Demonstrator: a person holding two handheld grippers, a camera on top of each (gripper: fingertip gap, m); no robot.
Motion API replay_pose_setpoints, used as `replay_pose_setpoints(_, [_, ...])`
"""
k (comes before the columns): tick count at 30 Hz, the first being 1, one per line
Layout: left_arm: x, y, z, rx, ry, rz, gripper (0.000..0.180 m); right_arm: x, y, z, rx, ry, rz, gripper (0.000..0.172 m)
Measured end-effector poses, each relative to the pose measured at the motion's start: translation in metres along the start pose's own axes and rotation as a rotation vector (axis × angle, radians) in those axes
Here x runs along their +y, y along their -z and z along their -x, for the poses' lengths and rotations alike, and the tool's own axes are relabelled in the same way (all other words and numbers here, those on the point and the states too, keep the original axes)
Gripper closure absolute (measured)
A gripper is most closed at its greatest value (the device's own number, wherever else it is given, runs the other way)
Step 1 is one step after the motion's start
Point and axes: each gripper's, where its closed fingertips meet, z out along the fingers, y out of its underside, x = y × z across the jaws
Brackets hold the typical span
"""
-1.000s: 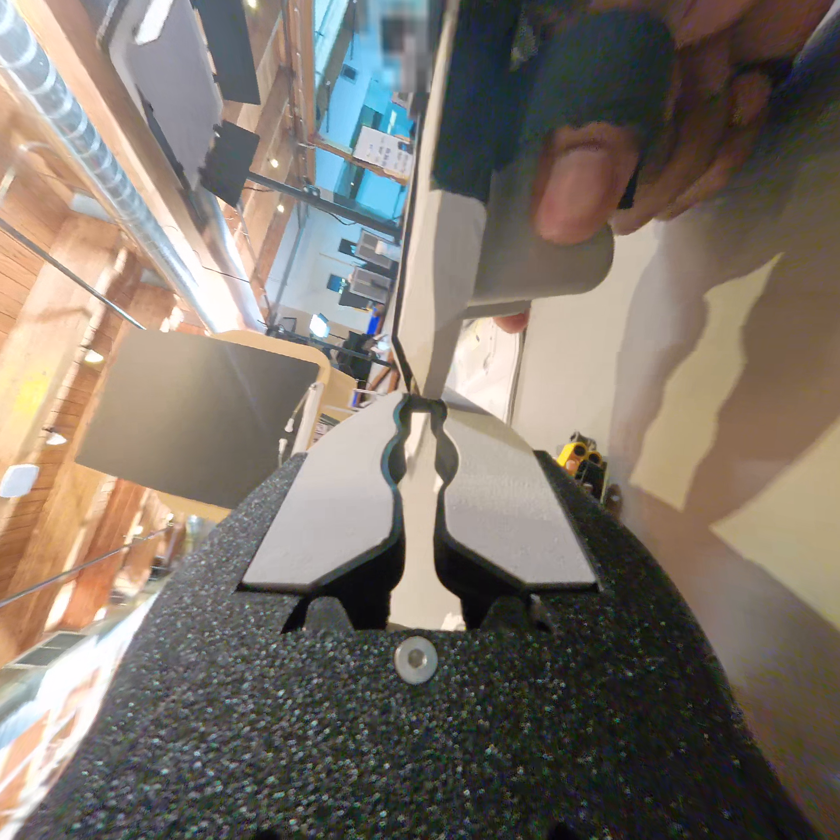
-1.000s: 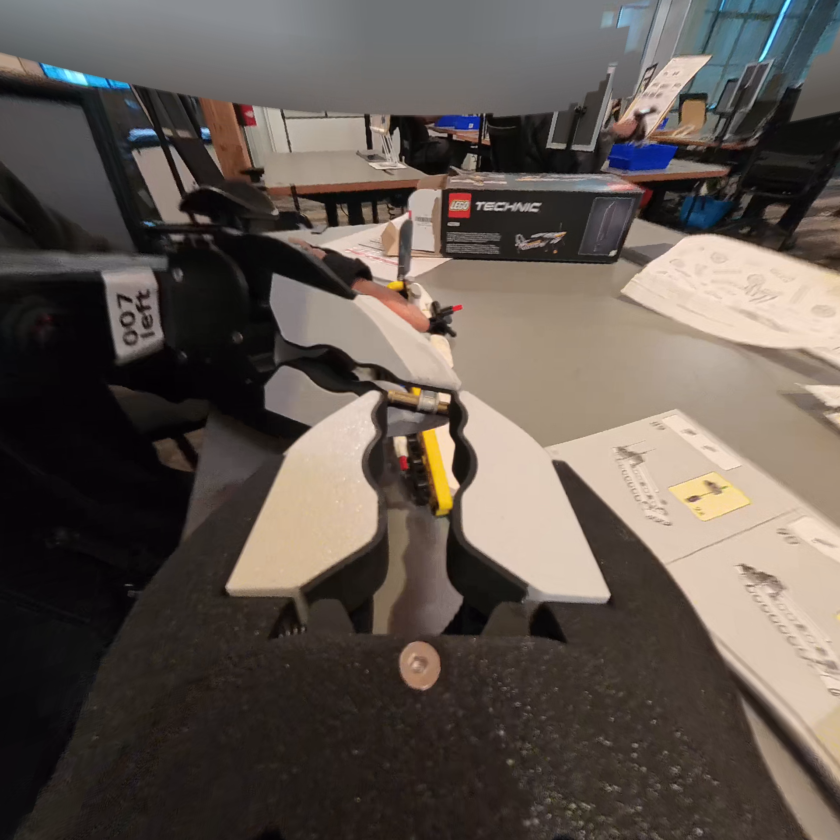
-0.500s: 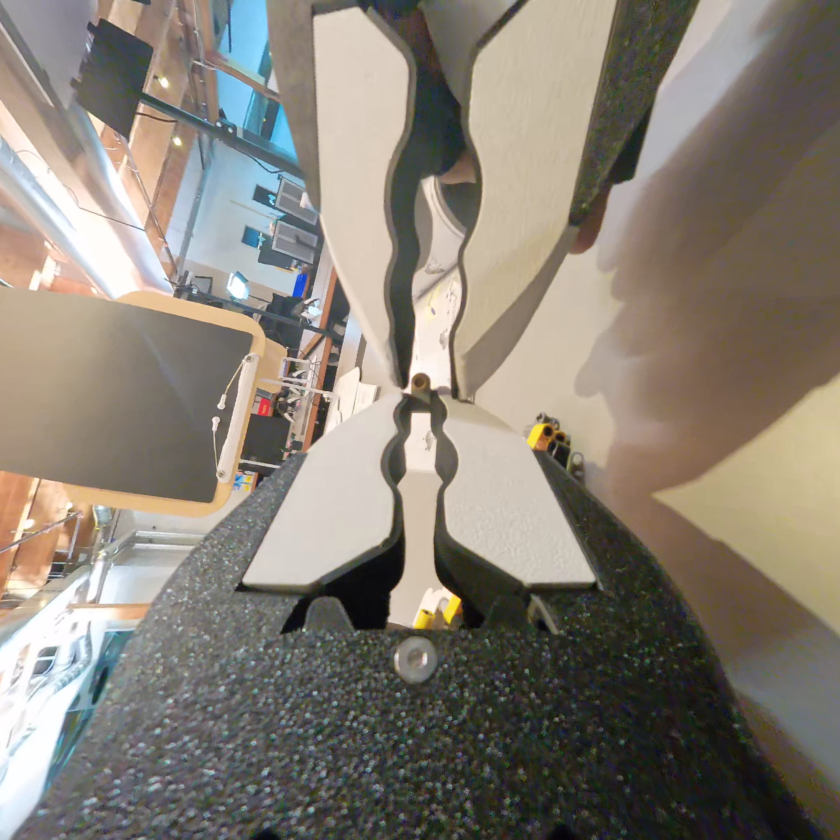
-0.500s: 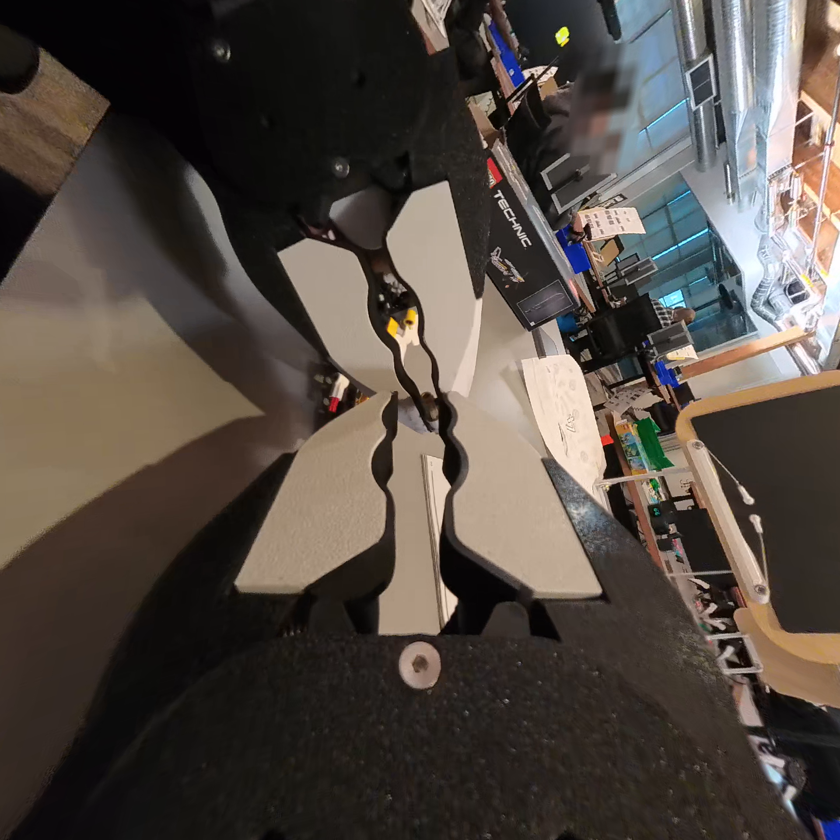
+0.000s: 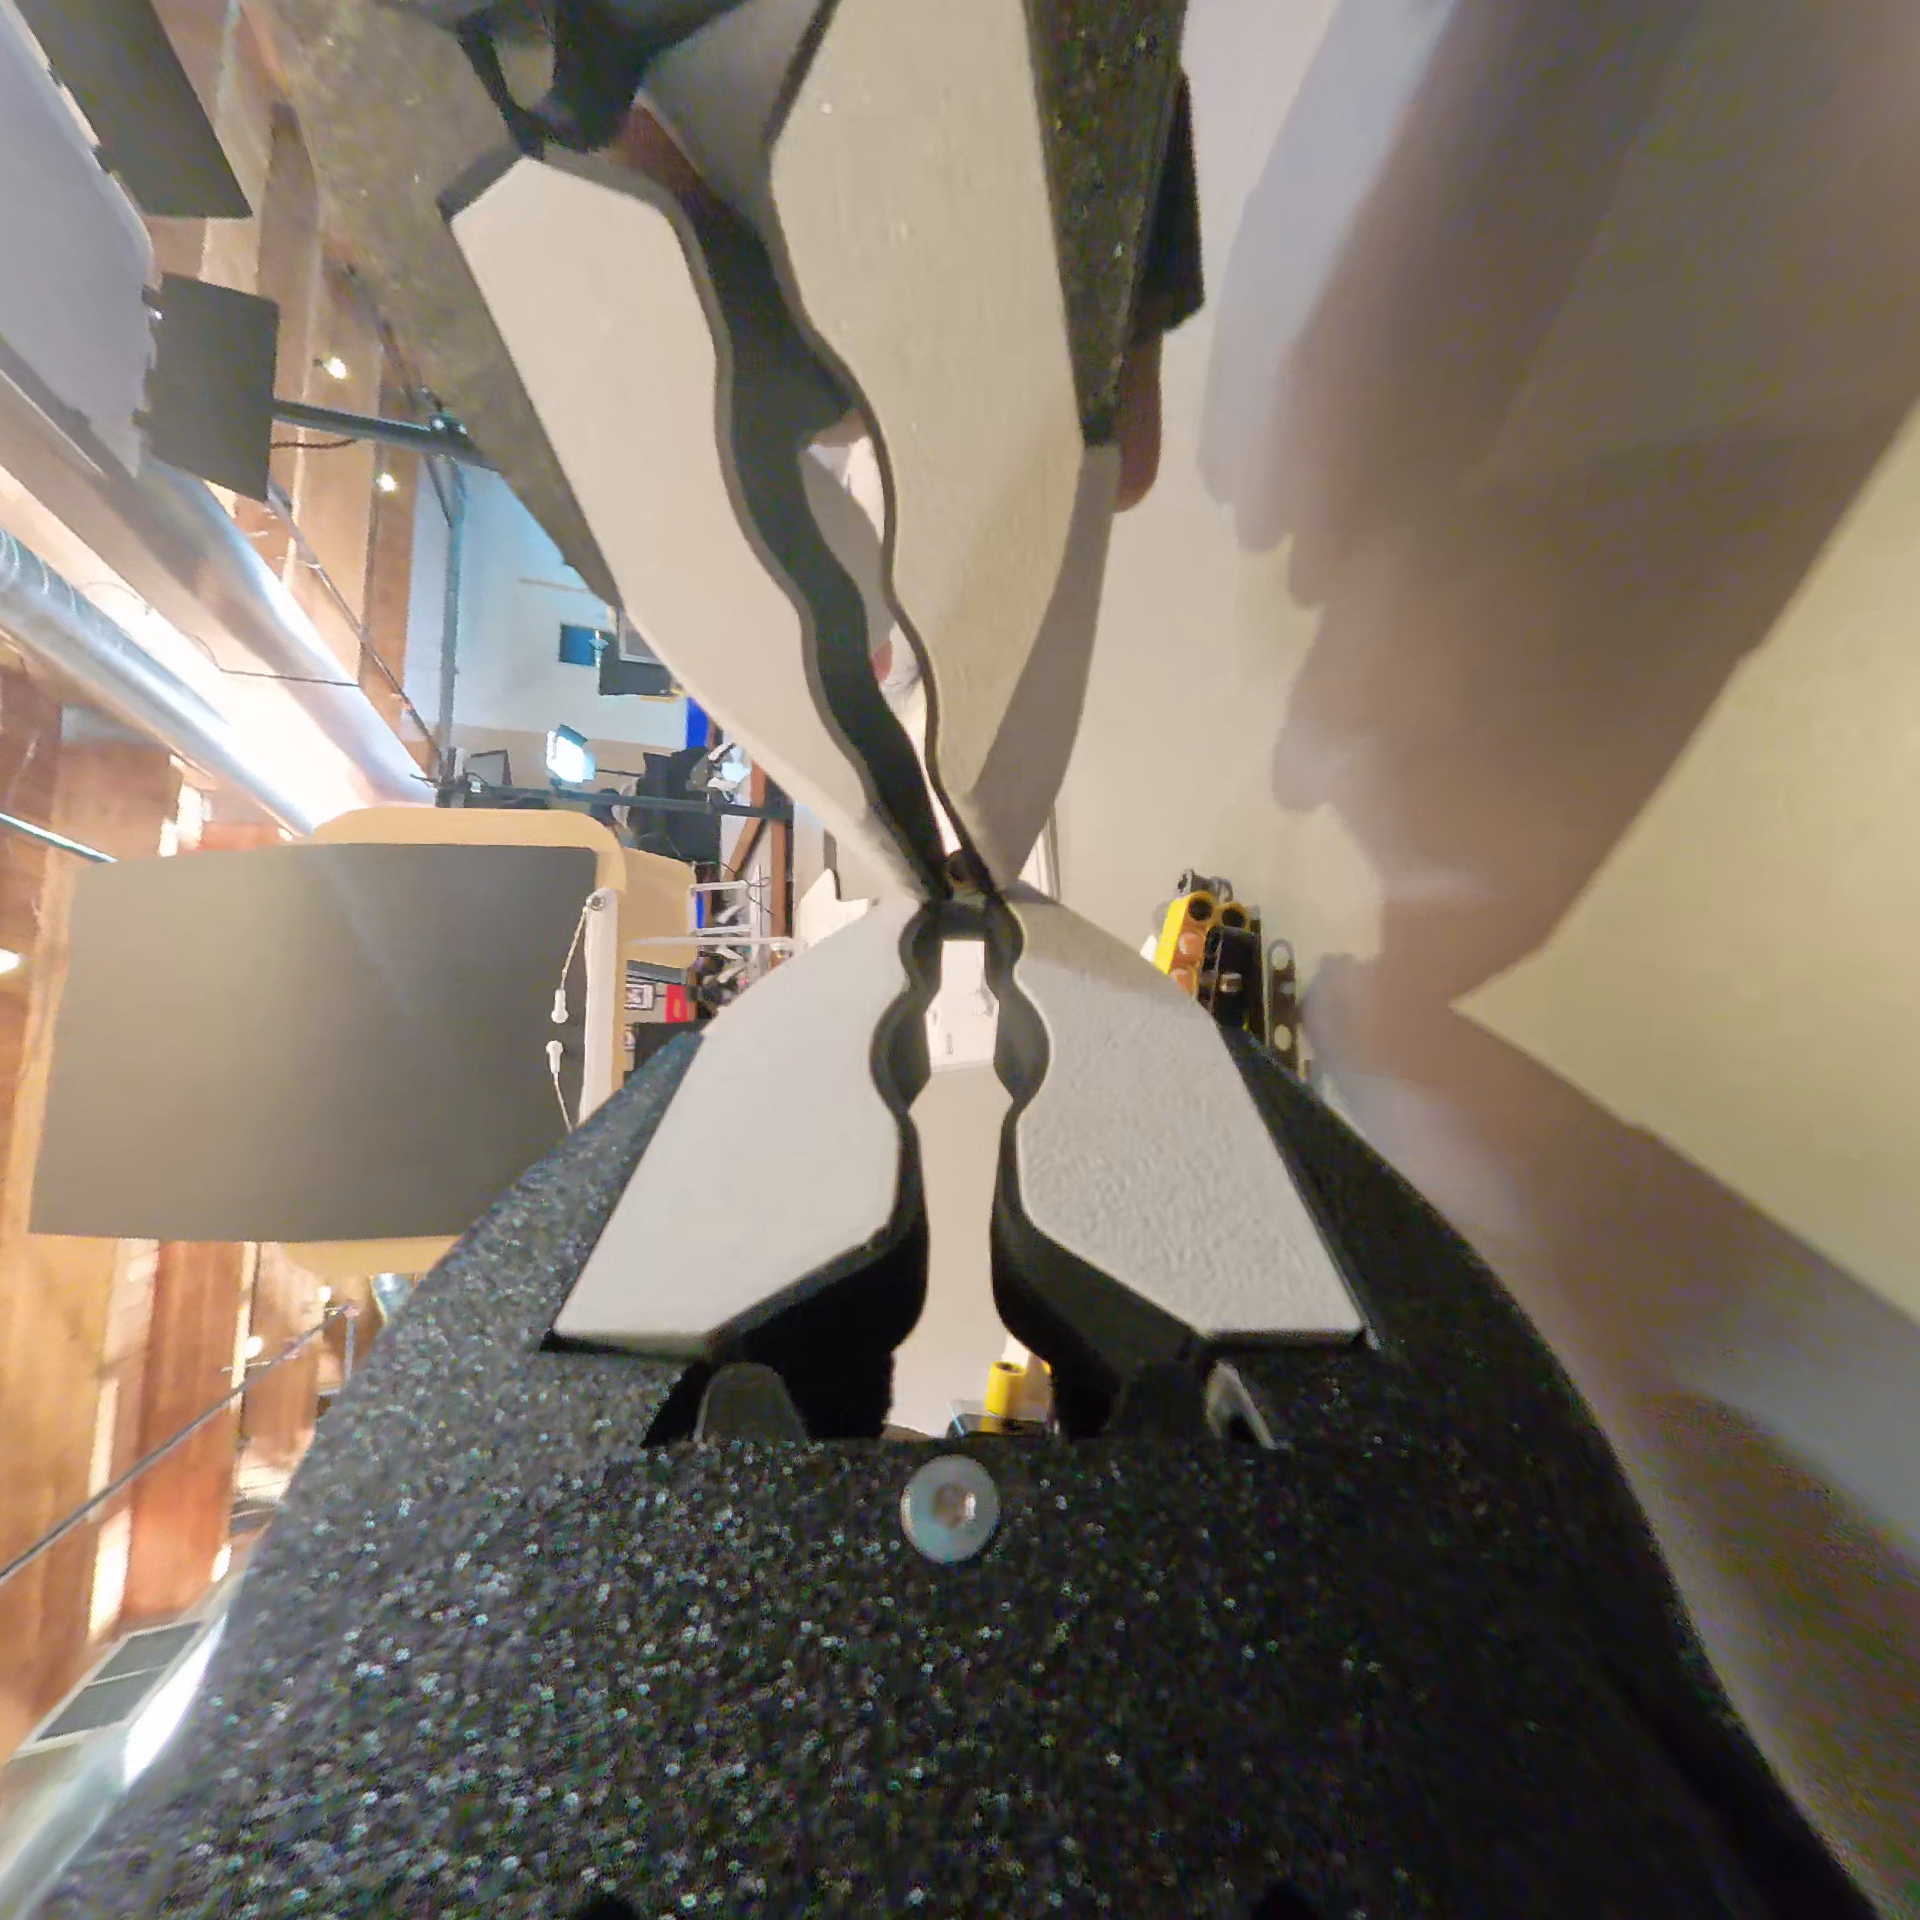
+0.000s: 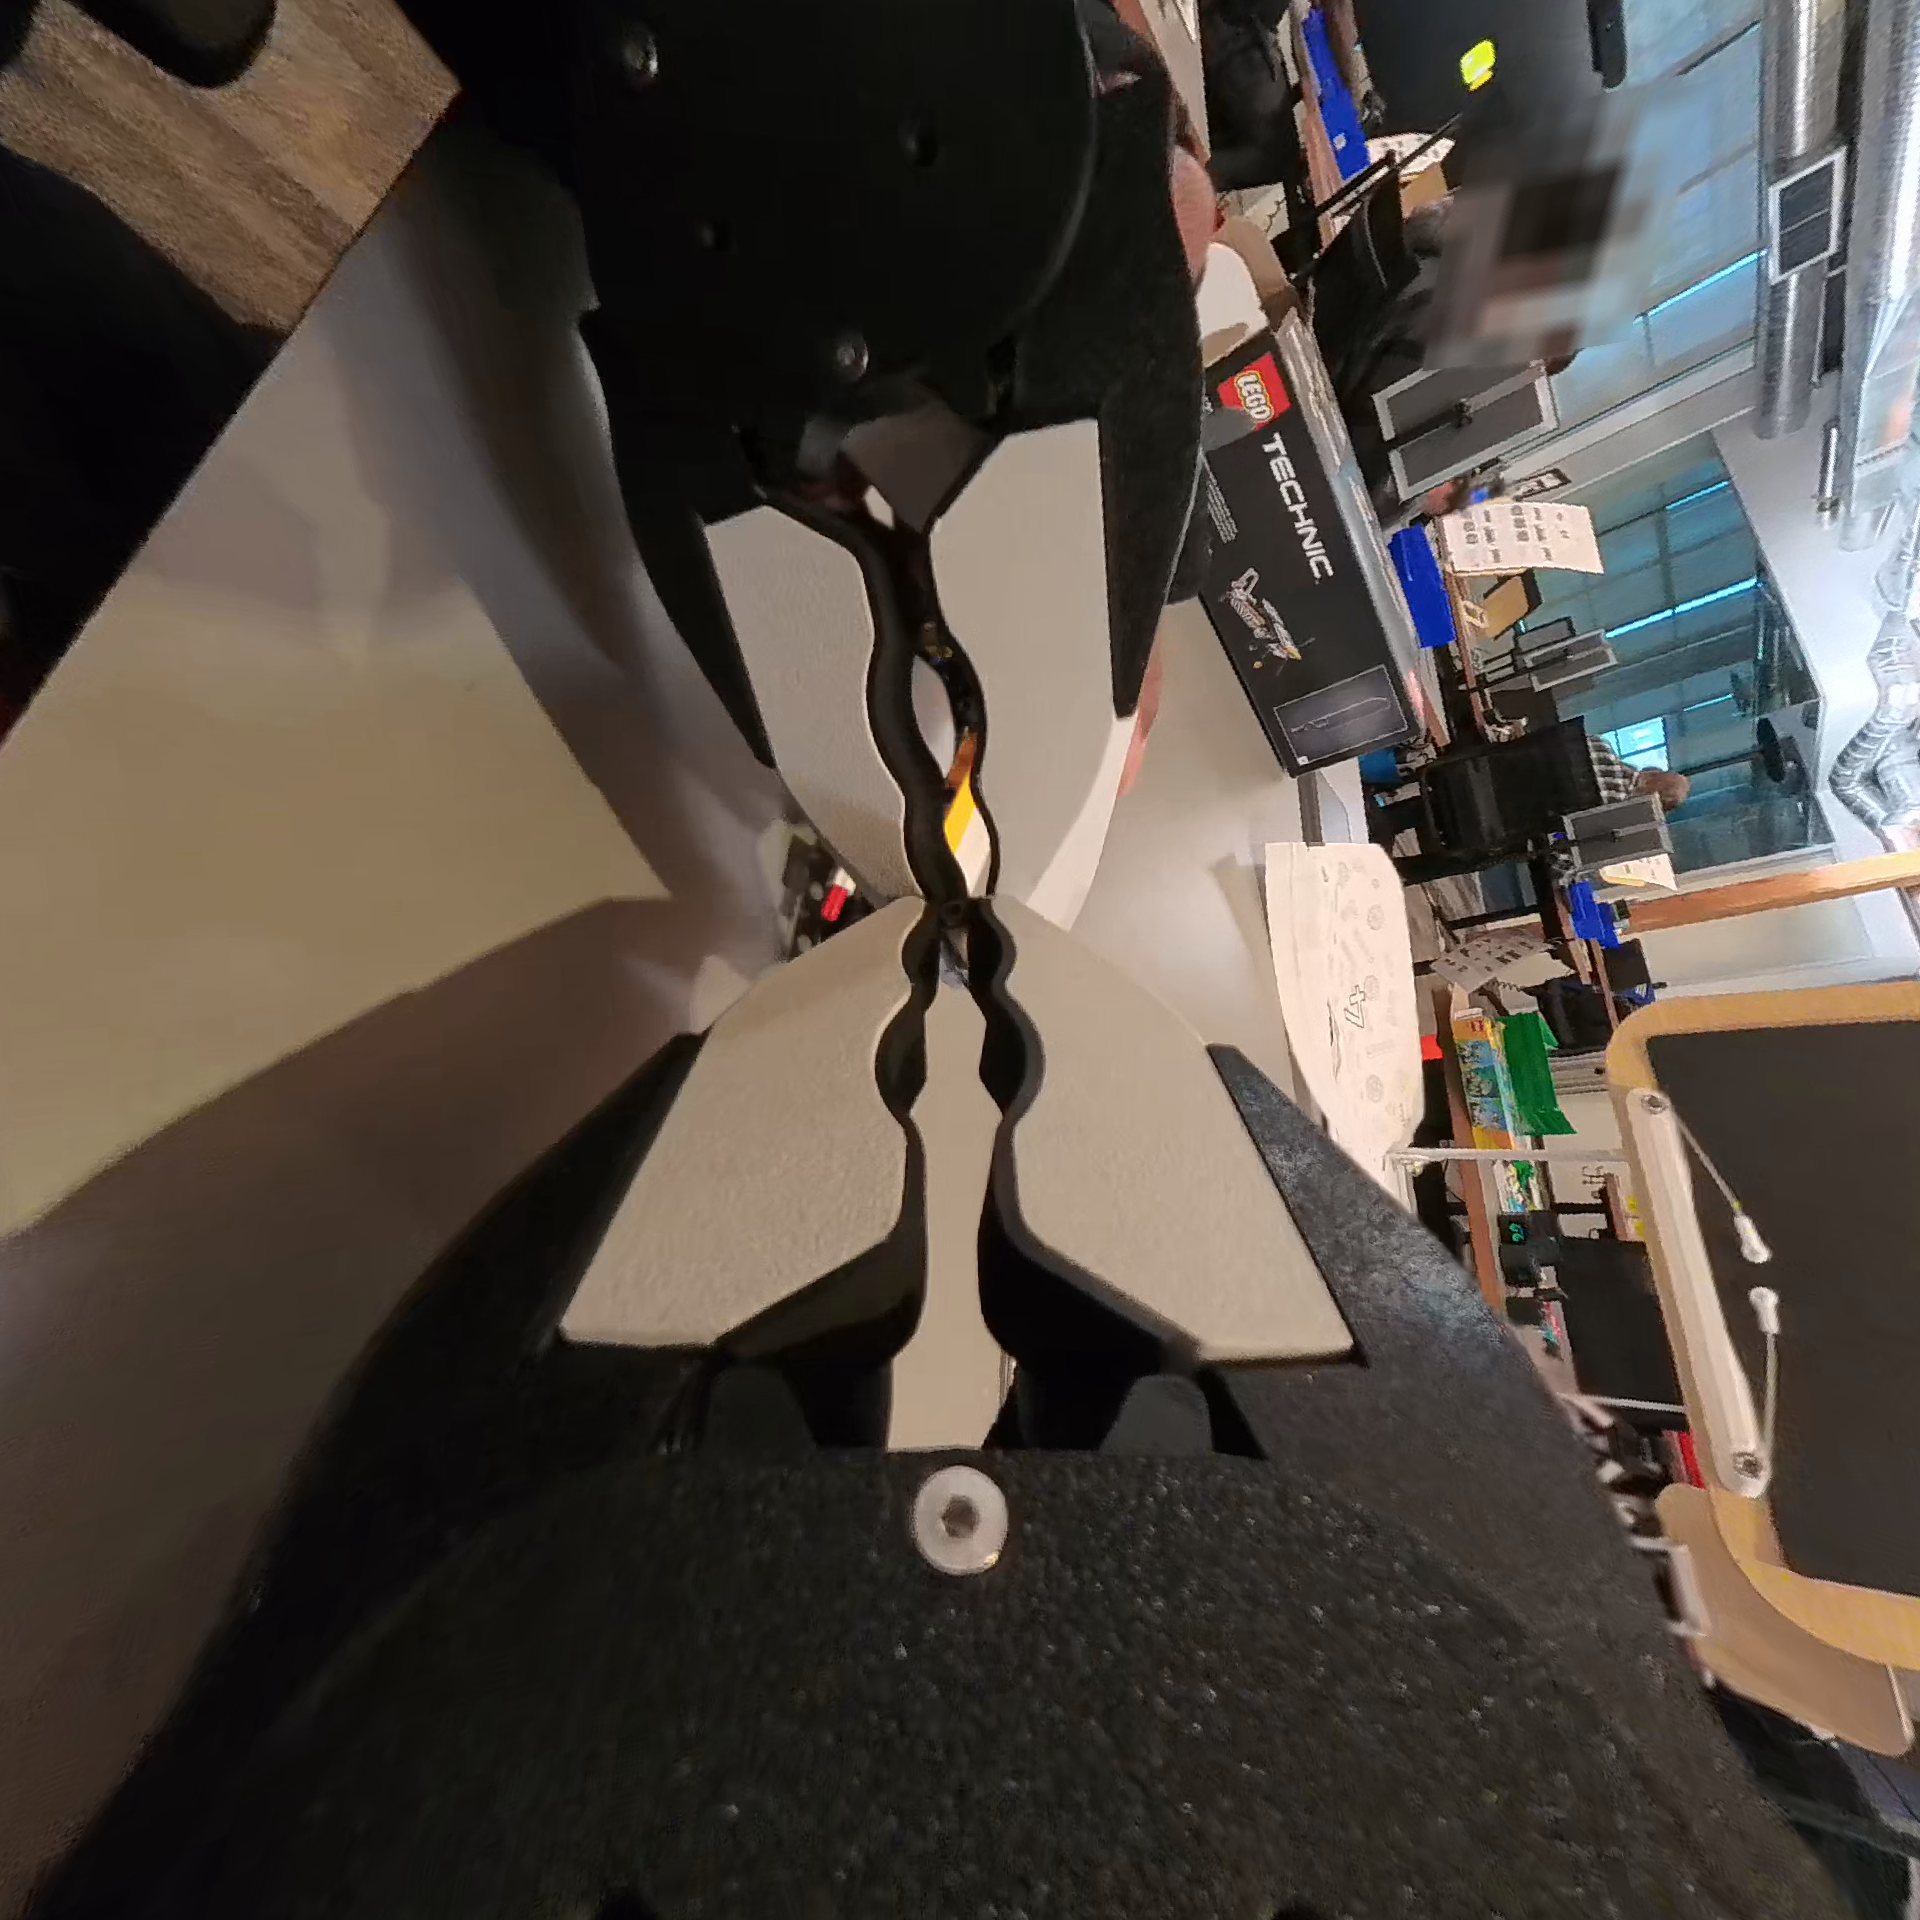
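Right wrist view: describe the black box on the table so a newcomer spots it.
Start at the grey table. The box lies on it, past the white printed sheet. It is the only long black carton, with a red square at one end.

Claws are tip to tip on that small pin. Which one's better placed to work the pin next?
Right, probably. The right claw has its tips pinched end-on around the small brown pin. The left claw looks taken up gripping the yellow toy piece, so it is better left bracing.
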Motion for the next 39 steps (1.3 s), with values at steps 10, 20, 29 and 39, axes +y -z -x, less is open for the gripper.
replay_pose_setpoints(10, [-0.006, -0.001, -0.009, -0.06, 0.04, 0.03, 0.17, -0.002, 0.005, 0.013, 0.06, 0.048, -0.022, 0.168])
replay_pose_setpoints(20, [-0.018, -0.006, -0.023, -0.057, 0.138, -0.021, 0.17, 0.0, 0.013, 0.027, 0.055, 0.062, -0.059, 0.169])
replay_pose_setpoints(29, [0.017, -0.006, -0.02, -0.066, 0.198, 0.071, 0.171, -0.046, 0.029, 0.047, 0.005, 0.008, -0.289, 0.172])
replay_pose_setpoints(39, [-0.006, -0.014, -0.028, 0.105, 0.452, -0.01, 0.171, 0.015, 0.018, 0.005, 0.146, -0.19, -0.132, 0.158])
